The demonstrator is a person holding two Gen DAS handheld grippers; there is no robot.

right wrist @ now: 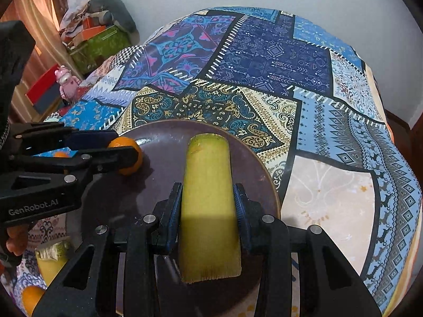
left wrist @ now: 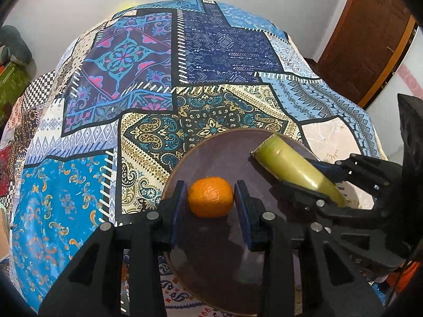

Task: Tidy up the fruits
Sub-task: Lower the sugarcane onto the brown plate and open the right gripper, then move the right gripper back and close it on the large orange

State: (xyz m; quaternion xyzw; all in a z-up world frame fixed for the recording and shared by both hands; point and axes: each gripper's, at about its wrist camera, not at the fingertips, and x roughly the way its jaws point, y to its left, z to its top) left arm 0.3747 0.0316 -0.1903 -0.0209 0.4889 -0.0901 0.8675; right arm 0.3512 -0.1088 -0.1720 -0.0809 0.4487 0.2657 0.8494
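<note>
A dark purple plate (left wrist: 219, 153) lies on the patchwork tablecloth; it also shows in the right wrist view (right wrist: 164, 137). My left gripper (left wrist: 210, 198) is shut on an orange (left wrist: 210, 196) and holds it over the plate's left part. My right gripper (right wrist: 208, 206) is shut on a yellow-green cut fruit piece (right wrist: 207, 185) and holds it over the plate. In the left wrist view that piece (left wrist: 285, 162) and the right gripper (left wrist: 320, 185) come in from the right. In the right wrist view the left gripper (right wrist: 116, 150) and its orange (right wrist: 129, 158) are at the left.
The patchwork tablecloth (left wrist: 158, 79) covers the table (right wrist: 264, 66). Another yellow-green piece (right wrist: 50, 259) and an orange fruit (right wrist: 31, 298) lie at the table's near left. Boxes and clutter (right wrist: 97, 39) stand by the wall at the left. A wooden door (left wrist: 370, 31) is at the right.
</note>
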